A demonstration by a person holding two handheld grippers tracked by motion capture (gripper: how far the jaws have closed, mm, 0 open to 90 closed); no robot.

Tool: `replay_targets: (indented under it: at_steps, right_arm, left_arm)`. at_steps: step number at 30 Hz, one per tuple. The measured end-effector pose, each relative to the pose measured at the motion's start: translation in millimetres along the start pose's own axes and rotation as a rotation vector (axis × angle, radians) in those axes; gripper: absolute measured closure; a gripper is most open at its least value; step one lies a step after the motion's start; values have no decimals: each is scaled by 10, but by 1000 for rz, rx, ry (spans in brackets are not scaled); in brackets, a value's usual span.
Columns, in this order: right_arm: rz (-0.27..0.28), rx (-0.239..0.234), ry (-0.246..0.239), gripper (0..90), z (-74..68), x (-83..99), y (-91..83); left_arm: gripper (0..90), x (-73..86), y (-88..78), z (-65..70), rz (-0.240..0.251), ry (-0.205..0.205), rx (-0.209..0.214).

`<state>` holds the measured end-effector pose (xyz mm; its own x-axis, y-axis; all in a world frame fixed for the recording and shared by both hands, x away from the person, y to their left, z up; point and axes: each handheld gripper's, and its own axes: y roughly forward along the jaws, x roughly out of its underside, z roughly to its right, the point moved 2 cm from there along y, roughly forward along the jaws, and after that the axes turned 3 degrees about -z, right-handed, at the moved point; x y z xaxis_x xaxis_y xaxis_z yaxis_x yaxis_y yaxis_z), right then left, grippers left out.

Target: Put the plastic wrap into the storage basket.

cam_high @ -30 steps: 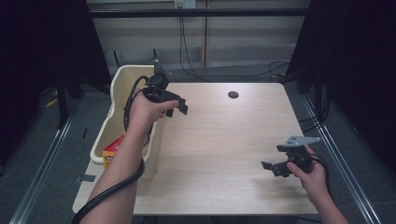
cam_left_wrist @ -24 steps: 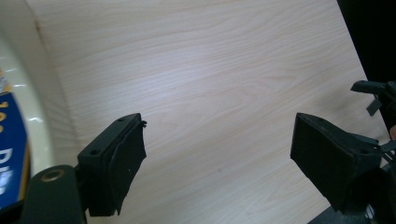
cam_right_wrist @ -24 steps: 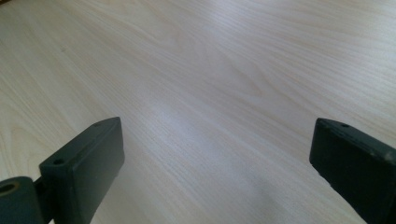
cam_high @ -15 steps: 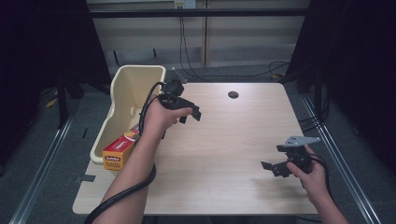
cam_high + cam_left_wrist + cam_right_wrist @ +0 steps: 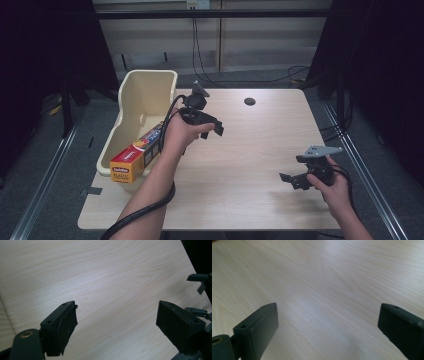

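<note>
Tools agape, left tool (image 5: 216,127) near bin (image 5: 135,102), right tool (image 5: 290,181) low over table (image 5: 250,150)

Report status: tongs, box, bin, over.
Left tongs open, empty, over the table. Right tongs open, empty, near its right edge. Box lies in the bin, one end past its rim. Nothing between.

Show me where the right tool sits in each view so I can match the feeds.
High view: right tool, lower right, in the person's hand over the table.
Left gripper view: far off at the right edge.
Right gripper view: its own black jaws rise from both bottom corners, wide apart.
Shared landmark: the pale wood-grain tabletop.
</note>
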<state>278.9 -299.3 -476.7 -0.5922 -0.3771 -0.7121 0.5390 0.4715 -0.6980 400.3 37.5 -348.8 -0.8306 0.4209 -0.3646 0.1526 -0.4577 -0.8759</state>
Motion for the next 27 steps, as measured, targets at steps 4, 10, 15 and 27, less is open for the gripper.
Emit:
replay_targets:
  at_steps: [4, 10, 15, 27]
  right_arm:
    - [1, 3, 1, 30, 4, 2, -4]
    - [-4, 4, 4, 30, -5, 3, -3]
    - [-7, 4, -1, 30, -5, 4, 2]
    - [-12, 1, -9, 30, -21, 4, 20]
  left_arm:
    - [163, 24, 71, 16, 1, 6, 2]
    - [162, 76, 206, 38, -1, 19, 16]
    - [161, 116, 269, 62, -6, 28, 31]
    - [138, 239, 442, 97, 4, 63, 55]
